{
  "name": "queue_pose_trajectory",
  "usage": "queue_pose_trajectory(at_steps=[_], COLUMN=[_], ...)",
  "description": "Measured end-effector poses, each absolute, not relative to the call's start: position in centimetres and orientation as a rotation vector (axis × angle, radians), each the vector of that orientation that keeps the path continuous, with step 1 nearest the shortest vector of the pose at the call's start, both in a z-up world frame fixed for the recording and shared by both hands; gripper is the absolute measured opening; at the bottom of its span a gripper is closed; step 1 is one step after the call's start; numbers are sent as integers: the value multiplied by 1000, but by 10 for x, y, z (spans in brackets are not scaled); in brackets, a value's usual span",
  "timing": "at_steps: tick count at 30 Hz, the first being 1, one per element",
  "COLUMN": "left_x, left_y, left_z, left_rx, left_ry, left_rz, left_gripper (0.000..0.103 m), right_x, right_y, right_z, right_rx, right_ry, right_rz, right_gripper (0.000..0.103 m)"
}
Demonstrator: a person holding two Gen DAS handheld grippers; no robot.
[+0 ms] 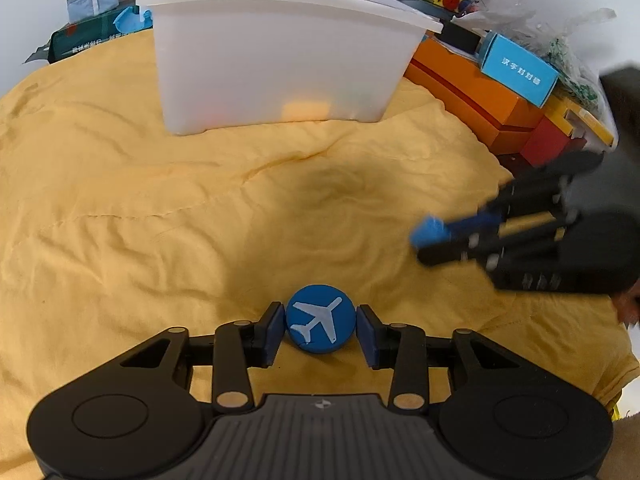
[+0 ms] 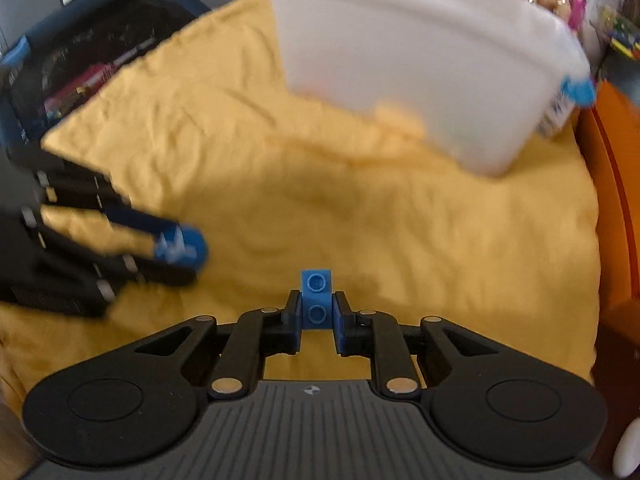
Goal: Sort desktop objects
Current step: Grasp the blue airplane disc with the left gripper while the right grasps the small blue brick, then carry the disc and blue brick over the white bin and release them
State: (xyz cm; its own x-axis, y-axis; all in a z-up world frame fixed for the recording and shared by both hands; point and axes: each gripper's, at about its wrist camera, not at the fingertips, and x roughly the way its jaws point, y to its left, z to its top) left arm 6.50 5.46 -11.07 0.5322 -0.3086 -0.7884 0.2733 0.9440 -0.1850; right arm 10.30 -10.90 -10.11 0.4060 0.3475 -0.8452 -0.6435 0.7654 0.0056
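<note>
A round blue disc with a white airplane (image 1: 320, 326) lies on the yellow cloth (image 1: 160, 208), between the blue pads of my left gripper (image 1: 320, 309). A thin gap shows at the right pad, so the jaws stand open around the disc. My right gripper (image 2: 317, 294) is shut on a small blue studded brick (image 2: 316, 280), held upright just above the cloth. In the left wrist view, the right gripper (image 1: 418, 246) shows blurred at the right with the brick (image 1: 430, 230) at its tip. The right wrist view has the left gripper (image 2: 184, 252) and the disc (image 2: 188, 246) at the left.
A white translucent bin (image 1: 272, 60) (image 2: 420, 72) stands at the far side of the cloth, with faint coloured shapes inside. Orange boxes (image 1: 472, 92) and a blue box (image 1: 518, 68) crowd the right. A green packet (image 1: 88, 36) lies far left. A black case (image 2: 80, 40) borders the cloth.
</note>
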Motion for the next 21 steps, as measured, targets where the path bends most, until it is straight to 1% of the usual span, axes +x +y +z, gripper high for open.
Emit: queue_pose_trajectory(at_steps=[2,3,6,10,15,21], left_x=[63,64,66,72,98,157], left_y=[53,51,50,52,57,55], left_z=[-111,-110,-107,-95,-44,26], left_rx=[-24,-1,2,-23,-15,-18], left_ry=[943,947,951,932,806,648], left_rz=[-346,-344,-365,-373,-365,-327], left_gripper=[45,42,42,42,42,42], right_x=[101,101,94,97,123,177], right_y=[-111,-111,-108,-112,-119,-113], right_z=[-103,-103,-104,-94,-46,24], right_rx=[-328,-331,-351,-319,-260,-210], right_ry=[946,940,915,931,824,655], right_rz=[634,630,615,604,540,454], right_gripper=[18,18,18,17,17,17])
